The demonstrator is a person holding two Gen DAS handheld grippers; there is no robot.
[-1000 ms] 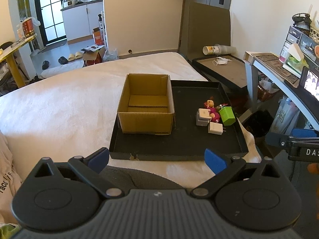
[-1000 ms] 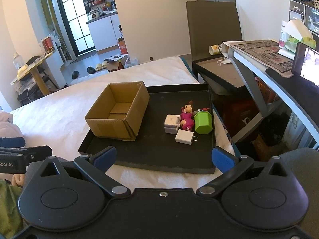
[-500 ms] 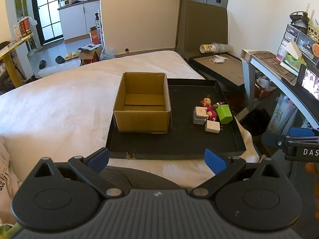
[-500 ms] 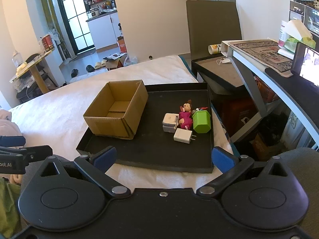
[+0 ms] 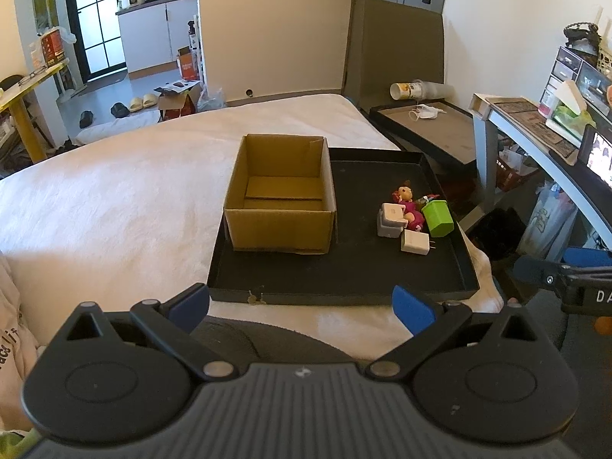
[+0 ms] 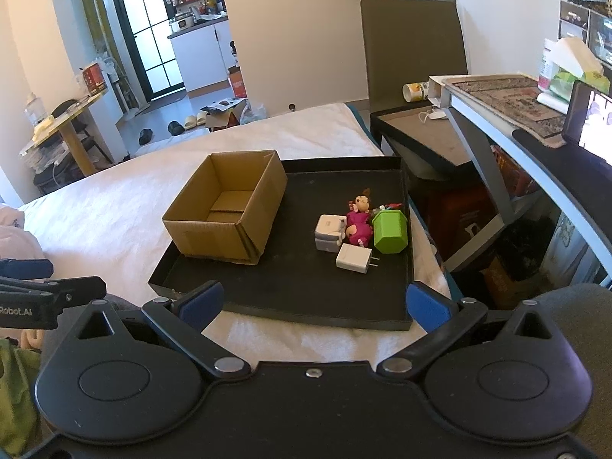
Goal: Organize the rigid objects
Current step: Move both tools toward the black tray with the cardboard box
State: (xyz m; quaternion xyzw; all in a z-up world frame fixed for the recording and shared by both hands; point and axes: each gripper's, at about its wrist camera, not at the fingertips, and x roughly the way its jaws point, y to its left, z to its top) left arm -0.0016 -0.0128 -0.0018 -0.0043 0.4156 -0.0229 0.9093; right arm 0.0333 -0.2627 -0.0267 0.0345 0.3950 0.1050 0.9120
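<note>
An empty cardboard box stands on the left part of a black tray on the white bed. At the tray's right lie a white charger, a grey-white adapter, a pink doll and a green container, bunched together. My left gripper hovers open in front of the tray's near edge. My right gripper is open too, near the tray's front rim. Neither holds anything.
White bedding spreads left of the tray. A second dark tray with a mask sits behind on the right. A desk with a phone and tissues runs along the right. A brown chair back stands at the rear.
The left gripper has crept forward and the tray sits slightly larger and more centred in its view. The right gripper has also edged closer. Nothing on the tray has moved.
</note>
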